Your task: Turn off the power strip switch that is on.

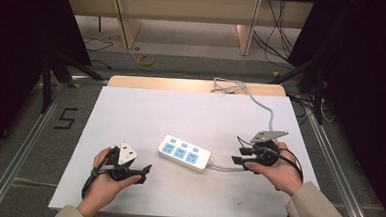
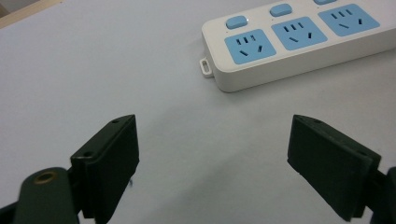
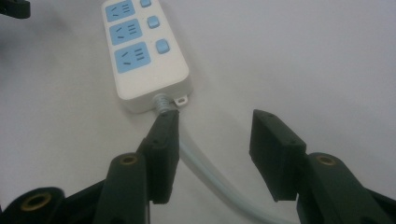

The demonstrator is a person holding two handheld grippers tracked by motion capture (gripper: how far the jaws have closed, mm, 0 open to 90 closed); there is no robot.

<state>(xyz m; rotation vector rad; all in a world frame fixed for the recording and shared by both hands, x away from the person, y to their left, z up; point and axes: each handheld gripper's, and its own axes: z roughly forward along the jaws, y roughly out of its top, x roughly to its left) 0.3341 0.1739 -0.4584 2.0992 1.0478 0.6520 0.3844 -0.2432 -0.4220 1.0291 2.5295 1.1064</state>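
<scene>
The white power strip [image 1: 184, 153] is lying in the middle of the white table [image 1: 130, 115], nothing plugged in. The left gripper [image 1: 140, 172] and right gripper [image 1: 241, 157] are waiting wide open, holding nothing. I think the job is only beginning.

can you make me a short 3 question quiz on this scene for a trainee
1. True or false: a plug is inserted in one of the sockets of the power strip.
2. The cord leaves the power strip and passes between which gripper's fingers? A) left gripper B) right gripper C) neither
3. Fill in: the power strip has ___ blue sockets, each with a blue switch beside it.

Key
1. False: all sockets are free.
2. B: in the right gripper view the cord runs under the gap between its open fingers; the left gripper is open over bare white table.
3. Three.
</scene>
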